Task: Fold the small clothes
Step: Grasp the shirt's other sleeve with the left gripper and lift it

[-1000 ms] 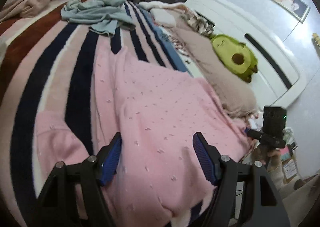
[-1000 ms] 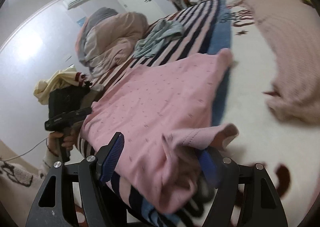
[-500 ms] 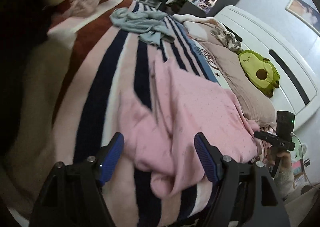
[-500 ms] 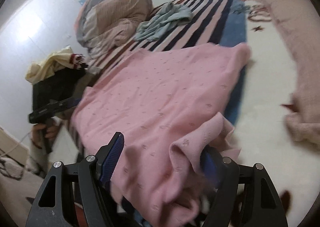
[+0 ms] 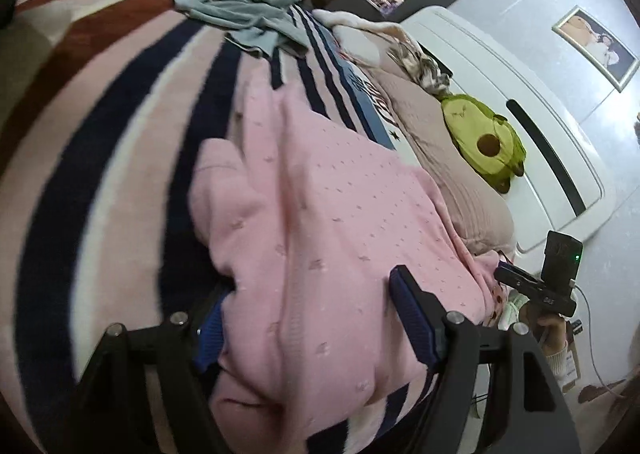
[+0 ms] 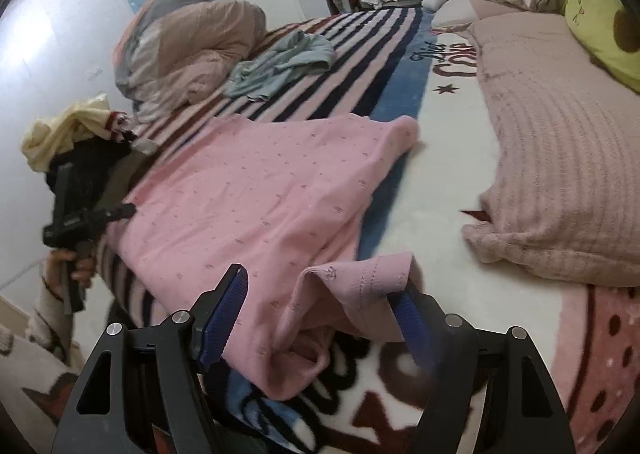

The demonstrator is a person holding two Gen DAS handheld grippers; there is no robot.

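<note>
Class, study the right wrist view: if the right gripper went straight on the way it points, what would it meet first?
Most likely the pink garment: its bunched hem already lies between the open fingers of the right gripper, though depth there is unclear.

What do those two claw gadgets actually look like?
Both the left gripper and right gripper are matte black angular frames with silver screws and two ribbed blue pads. A boxy black module shows a green light. A pale sleeve is visible.
</note>
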